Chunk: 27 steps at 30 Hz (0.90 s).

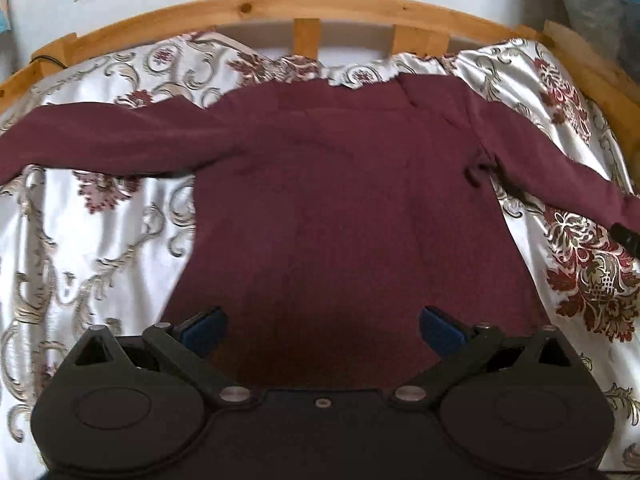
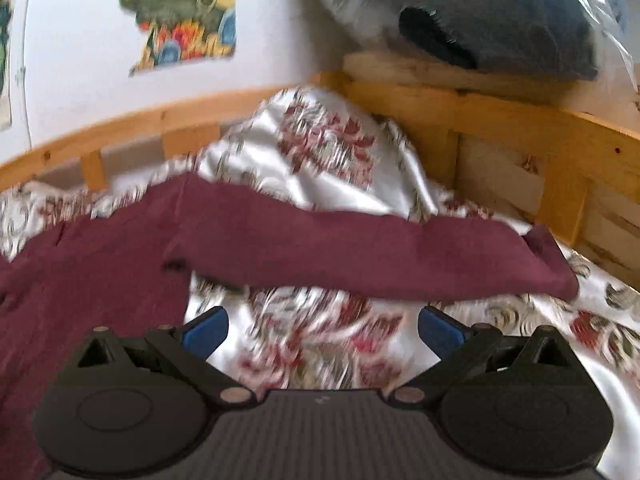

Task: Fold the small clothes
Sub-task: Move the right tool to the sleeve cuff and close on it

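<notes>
The maroon top (image 1: pixel 352 208) lies spread flat on the bed's floral cover (image 1: pixel 100 240), sleeves out sideways, ready for folding. The left gripper (image 1: pixel 322 326) hangs wide open over its hem, holding nothing; the right gripper (image 2: pixel 322 326), equally open and empty, faces the sleeve (image 2: pixel 360 256) across mid-frame.

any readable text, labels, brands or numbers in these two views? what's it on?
None readable.
Wall pictures: colourful drawings only, no lettering visible.
Maroon long-sleeved top: no label or print shows.
Floral bedspread: pattern only.
Left gripper and right gripper: no markings legible.
</notes>
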Motion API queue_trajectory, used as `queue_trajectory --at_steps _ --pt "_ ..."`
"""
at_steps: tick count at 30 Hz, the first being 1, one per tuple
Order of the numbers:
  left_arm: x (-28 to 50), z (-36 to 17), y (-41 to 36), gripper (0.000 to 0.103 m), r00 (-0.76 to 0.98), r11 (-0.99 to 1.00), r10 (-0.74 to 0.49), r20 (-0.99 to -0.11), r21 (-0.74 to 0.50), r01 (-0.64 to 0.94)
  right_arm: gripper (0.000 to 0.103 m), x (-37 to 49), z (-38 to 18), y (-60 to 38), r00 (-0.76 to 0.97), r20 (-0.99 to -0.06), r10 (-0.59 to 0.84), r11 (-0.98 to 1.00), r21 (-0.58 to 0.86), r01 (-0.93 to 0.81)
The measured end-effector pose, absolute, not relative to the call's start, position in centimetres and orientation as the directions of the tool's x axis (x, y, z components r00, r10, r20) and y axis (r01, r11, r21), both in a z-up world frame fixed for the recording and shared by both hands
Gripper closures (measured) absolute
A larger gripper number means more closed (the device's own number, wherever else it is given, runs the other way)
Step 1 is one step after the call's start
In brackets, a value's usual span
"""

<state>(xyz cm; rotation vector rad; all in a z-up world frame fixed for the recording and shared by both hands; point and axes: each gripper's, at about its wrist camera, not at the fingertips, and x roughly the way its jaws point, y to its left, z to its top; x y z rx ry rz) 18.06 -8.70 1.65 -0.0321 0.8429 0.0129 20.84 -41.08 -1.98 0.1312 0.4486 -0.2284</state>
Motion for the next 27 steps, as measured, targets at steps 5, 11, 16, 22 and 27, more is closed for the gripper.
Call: queue_trajectory --at_steps 5,11,16,22,27 --pt "18.4 -0.5 -10.2 0.001 0.650 0.999 0.002 -0.760 -0.020 -0.026 0.000 20.6 -2.7 -45.8 0.891 -0.400 -0.215 0.916 0.235 0.326" --pt "18.9 -2.1 -11.2 0.001 0.612 1.000 0.014 -0.790 -0.005 -0.030 0.000 21.8 -3.3 -49.1 0.857 -0.431 -0.281 0.880 0.241 0.409" --pt "18.6 -1.7 -11.8 0.001 0.635 0.999 0.035 -0.772 0.036 -0.012 0.000 23.2 -3.7 -50.1 0.759 -0.517 -0.395 0.824 0.165 0.542" --pt "18.3 -1.4 -12.2 0.001 0.643 0.998 0.049 -0.764 0.068 0.005 0.000 24.2 -4.0 -52.2 0.773 -0.509 -0.379 0.785 0.266 0.560" --pt "18.1 -1.5 -12.1 0.001 0.638 0.997 0.049 -0.769 0.073 0.011 0.002 24.0 -4.1 -53.5 0.796 -0.469 -0.383 0.741 0.358 0.568"
